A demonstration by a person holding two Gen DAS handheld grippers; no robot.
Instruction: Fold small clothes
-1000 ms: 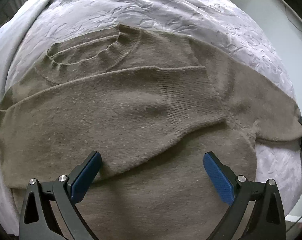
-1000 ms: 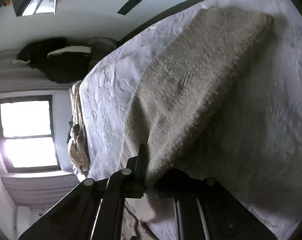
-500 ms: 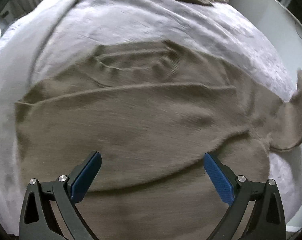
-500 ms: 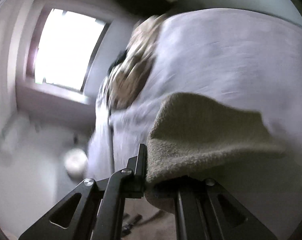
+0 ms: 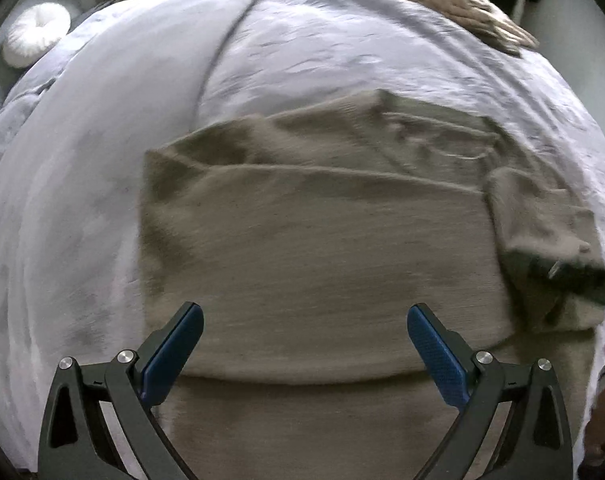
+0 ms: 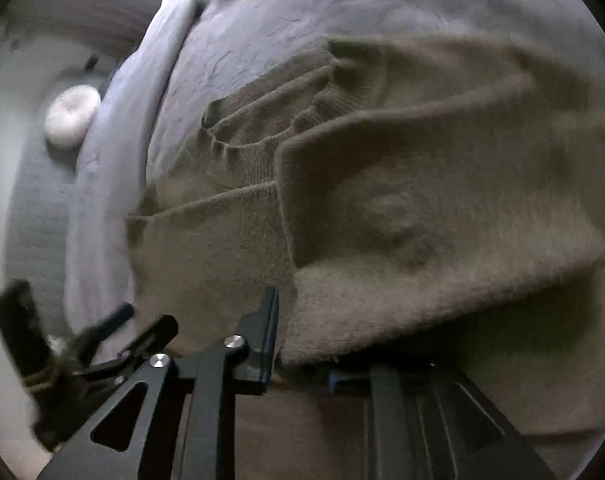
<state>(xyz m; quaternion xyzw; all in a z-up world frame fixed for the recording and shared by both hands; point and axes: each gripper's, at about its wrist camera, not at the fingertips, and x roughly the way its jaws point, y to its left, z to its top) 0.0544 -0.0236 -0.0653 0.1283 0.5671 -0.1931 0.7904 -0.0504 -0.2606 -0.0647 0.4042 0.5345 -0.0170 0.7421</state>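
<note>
Carried across, the second sleeve (image 6: 422,208) now lies over the sweater (image 5: 322,248), right gripper (image 6: 302,360) opening around it, left gripper (image 5: 304,344) spread empty; no writing shows.

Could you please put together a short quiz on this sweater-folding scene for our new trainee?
1. True or false: the left gripper is clamped on the brown knitted sweater.
2. Multiple choice: what does the sweater lie on? A) a wooden table; B) a pale lilac-grey textured bedspread; C) a tiled floor.
3. Short answer: which ribbed part of the sweater lies at the edge farthest from the left gripper?

Key
1. False: its jaws stand wide open above the sweater, with nothing between them.
2. B.
3. The collar.
</note>
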